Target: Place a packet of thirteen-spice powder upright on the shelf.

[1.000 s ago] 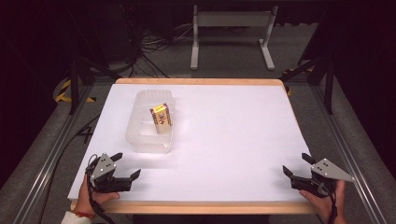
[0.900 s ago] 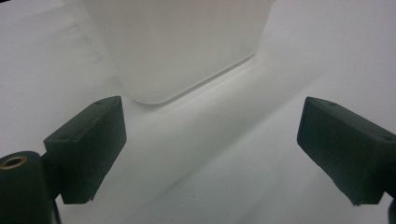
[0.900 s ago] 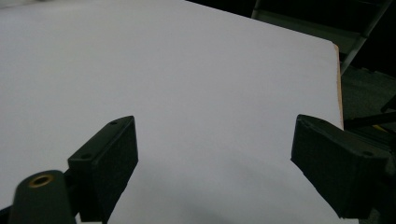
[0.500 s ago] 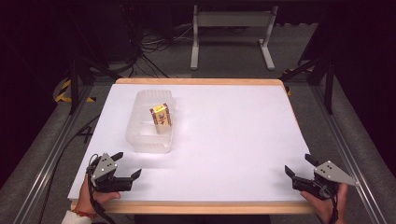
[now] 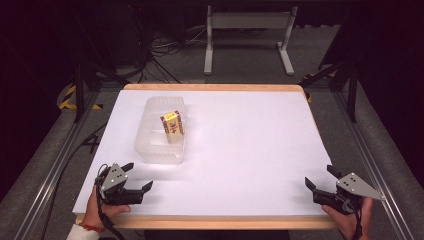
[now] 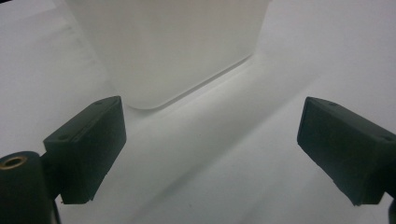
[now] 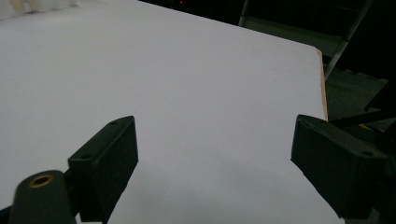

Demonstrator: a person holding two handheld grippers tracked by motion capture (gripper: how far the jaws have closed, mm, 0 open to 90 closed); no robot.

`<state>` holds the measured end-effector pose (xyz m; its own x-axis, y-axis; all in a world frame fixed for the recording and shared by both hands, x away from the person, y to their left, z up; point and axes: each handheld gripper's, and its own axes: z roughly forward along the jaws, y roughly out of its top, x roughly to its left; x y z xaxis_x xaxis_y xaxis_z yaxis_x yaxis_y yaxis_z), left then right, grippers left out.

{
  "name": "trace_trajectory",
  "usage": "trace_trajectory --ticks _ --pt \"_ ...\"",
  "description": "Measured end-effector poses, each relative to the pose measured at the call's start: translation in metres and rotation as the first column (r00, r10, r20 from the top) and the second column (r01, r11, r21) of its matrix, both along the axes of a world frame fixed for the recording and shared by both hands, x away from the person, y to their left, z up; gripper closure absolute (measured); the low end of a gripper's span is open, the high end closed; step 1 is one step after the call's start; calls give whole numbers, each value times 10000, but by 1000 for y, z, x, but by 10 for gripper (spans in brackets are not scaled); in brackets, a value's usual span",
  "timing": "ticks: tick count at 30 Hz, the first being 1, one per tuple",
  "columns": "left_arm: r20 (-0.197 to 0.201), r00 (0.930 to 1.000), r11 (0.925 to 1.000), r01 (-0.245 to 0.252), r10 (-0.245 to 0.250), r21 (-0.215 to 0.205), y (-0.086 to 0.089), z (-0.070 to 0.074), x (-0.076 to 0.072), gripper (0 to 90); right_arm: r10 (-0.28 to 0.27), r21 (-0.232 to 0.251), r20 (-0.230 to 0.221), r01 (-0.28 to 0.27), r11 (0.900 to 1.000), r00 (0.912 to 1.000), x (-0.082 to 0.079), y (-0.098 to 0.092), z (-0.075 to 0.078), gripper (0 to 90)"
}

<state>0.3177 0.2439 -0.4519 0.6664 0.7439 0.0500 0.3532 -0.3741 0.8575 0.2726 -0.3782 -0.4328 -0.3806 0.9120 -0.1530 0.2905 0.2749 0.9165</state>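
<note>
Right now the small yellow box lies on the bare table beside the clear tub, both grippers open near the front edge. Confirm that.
Not quite: the small yellow box stands inside the clear tub, as the high view shows. The left gripper and right gripper are open near the front edge.

Your right gripper (image 7: 212, 163) hangs low over the white table surface (image 7: 187, 84) with its two black jaws spread wide apart and nothing between them. The table's wooden edge (image 7: 321, 79) runs past the right-hand jaw, and beyond it you see dark floor and a grey metal frame (image 7: 299, 23).
</note>
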Motion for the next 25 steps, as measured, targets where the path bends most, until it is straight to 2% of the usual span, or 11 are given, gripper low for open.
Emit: trace_trajectory --ticks 17,21,25 --pt "-108 9999 10000 -32 33 89 -3 -1 2 87 287 -48 48 -287 9996 9996 0 4 2 155" --pt "-91 10000 9999 -33 34 134 -3 -1 2 87 397 -187 62 -395 9990 9992 1 8 3 155" --pt "-128 9999 10000 7 -6 55 -5 -1 3 87 400 -235 -128 -403 9989 9991 2 9 1 155"
